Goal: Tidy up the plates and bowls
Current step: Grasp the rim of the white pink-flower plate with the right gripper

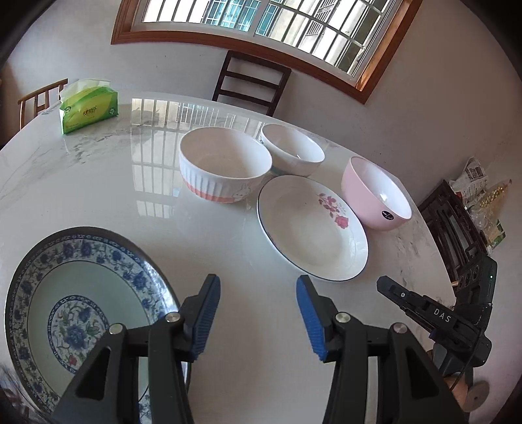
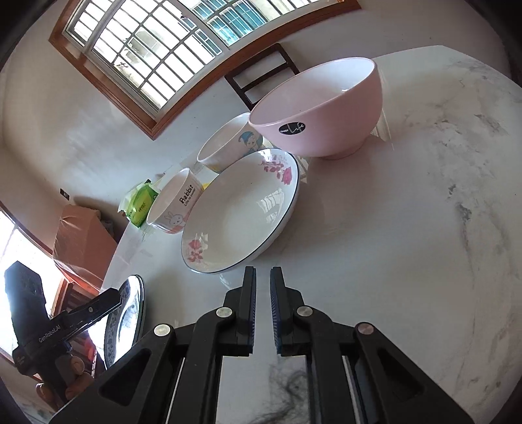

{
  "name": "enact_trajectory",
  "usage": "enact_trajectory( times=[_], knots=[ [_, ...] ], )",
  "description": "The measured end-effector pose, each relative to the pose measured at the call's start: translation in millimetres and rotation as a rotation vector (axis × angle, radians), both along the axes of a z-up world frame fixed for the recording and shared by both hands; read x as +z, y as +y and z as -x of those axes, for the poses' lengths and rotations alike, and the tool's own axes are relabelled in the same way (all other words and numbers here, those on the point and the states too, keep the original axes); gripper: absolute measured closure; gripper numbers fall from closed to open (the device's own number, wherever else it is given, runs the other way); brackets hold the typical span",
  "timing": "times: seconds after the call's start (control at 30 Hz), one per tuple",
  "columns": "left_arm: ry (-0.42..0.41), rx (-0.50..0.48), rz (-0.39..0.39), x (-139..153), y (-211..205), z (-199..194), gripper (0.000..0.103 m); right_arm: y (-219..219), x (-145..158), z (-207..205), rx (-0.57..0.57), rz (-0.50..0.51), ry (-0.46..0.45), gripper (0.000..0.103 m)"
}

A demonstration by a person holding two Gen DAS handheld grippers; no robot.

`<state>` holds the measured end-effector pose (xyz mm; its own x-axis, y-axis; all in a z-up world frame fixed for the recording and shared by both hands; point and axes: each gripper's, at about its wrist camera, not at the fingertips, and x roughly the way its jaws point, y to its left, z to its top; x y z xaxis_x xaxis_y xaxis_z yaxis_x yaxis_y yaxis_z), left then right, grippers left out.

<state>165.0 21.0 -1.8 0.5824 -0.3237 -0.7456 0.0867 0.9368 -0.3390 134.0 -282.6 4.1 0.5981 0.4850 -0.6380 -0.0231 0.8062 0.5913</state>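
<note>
White marble-look tabletop point(image 1: 137, 182), glossy, with grey veining and window reflections. Left claw point(image 1: 257, 314) spread, blue pads apart, nothing between them; it hangs over bare tabletop, pointing downward at a slant. Just beside its left finger lies a blue-and-white patterned plate point(image 1: 65, 293), flat on the tabletop, partly hidden behind the claw body; no contact between pad and plate can be confirmed. Right claw point(image 2: 263, 283) pressed together, only a thin slit between the pads, nothing pinched; it sits above the tabletop just short of the near rim of a white plate with pink flowers point(image 2: 241, 212). That plate point(image 1: 313, 228) lies flat near the middle of the tabletop, empty. Three bowls stand upright around its far side: a ribbed white bowl with a rabbit picture and an orange band point(image 1: 225, 163) to the left of it in the left wrist view, a plain white bowl with a cartoon figure point(image 1: 293, 150) behind it, and a pink bowl with a black round label point(image 1: 375, 192) to the right. Ribbed bowl and white bowl stand very close together; whether they touch cannot be told. Pink bowl stands near the plate's rim but apart. A green tissue pack point(image 1: 88, 107) stands well apart at the far left of the tabletop. Dark wooden chair point(image 1: 251, 81) behind the tabletop, under a wood-framed window point(image 1: 277, 19). All bowls appear empty.
</note>
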Motion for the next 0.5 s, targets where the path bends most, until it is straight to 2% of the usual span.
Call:
enact_trajectory(
  times=[0.13, 0.33, 0.5],
  knots=[
    [0.074, 0.005, 0.033, -15, -13, -36, 0.054, -13, -5, -25, -0.023, -0.081, 0.027, 0.092],
    [0.121, 0.053, 0.089, -32, -13, -67, 0.054, -15, -5, -54, -0.042, -0.074, 0.043, 0.091],
    [0.165, 0.068, 0.102, -45, -14, -81, 0.054, -13, -10, -70, -0.051, -0.058, 0.068, 0.086]
  ],
)
